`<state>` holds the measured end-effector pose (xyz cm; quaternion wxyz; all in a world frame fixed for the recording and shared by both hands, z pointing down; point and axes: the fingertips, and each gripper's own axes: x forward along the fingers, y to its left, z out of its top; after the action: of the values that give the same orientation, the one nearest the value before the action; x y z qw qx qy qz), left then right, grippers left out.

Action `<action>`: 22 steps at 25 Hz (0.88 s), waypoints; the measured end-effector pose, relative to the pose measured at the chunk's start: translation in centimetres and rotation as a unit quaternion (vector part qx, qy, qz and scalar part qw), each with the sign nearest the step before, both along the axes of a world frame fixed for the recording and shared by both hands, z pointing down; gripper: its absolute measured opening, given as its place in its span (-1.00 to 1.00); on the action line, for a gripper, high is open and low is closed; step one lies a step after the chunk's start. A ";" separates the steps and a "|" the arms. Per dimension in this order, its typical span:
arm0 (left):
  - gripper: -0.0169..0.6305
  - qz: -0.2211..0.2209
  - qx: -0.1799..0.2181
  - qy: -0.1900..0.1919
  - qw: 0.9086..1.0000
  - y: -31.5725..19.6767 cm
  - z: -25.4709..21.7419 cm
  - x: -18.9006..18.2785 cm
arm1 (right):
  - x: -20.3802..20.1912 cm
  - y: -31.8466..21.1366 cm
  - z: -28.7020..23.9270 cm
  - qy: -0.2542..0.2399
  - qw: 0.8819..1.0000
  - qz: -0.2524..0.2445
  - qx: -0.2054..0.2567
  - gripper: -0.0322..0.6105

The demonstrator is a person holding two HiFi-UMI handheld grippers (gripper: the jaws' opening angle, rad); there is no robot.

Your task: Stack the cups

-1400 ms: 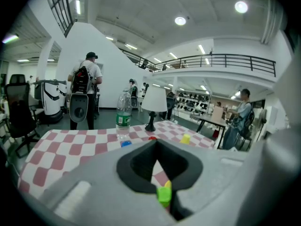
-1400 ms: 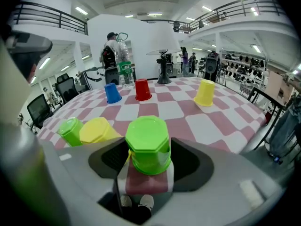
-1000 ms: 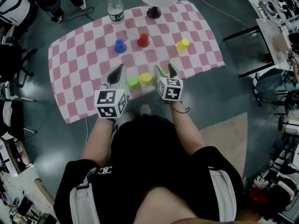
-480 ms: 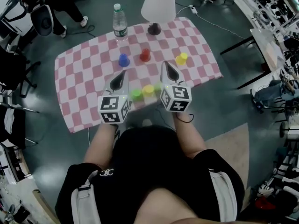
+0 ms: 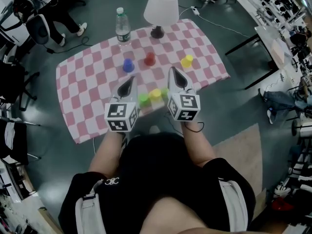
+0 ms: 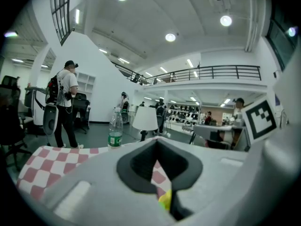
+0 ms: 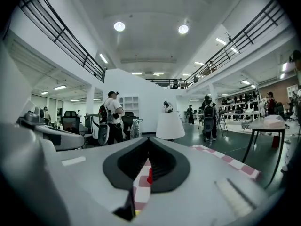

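Checked fabric (image 5: 83, 87) in pink and white squares is spread over the table in the middle of the head view. Five small, smooth, tapered cups are set on it. A blue cup (image 5: 128, 65), a red cup (image 5: 149, 58) and a yellow cup (image 5: 187, 61) are lined up across the upper part. A green cup (image 5: 143, 99) is placed just beside a second yellow cup (image 5: 155, 94), lower down. This pair is framed between the left gripper (image 5: 128, 80) and the right gripper (image 5: 174, 72), touched by neither. The left gripper's grey pointed jaws are pressed together on nothing. The right gripper's jaws have just been closed, with nothing between them. A clear bottle (image 5: 122, 26) and a white conical lamp (image 5: 161, 9) are seen at the cloth's top edge.
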<state>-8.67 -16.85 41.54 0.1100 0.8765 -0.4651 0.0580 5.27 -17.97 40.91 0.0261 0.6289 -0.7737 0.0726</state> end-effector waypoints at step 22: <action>-0.95 0.030 -0.004 -0.015 0.999 0.1 0.5 9.1 | 10.9 -0.1 3.2 -0.001 0.998 0.051 -0.041 -0.90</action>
<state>0.47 -16.80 42.01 0.1049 0.8886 -0.4399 0.0768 16.16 -18.10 44.15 0.0477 0.6656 -0.7372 0.1058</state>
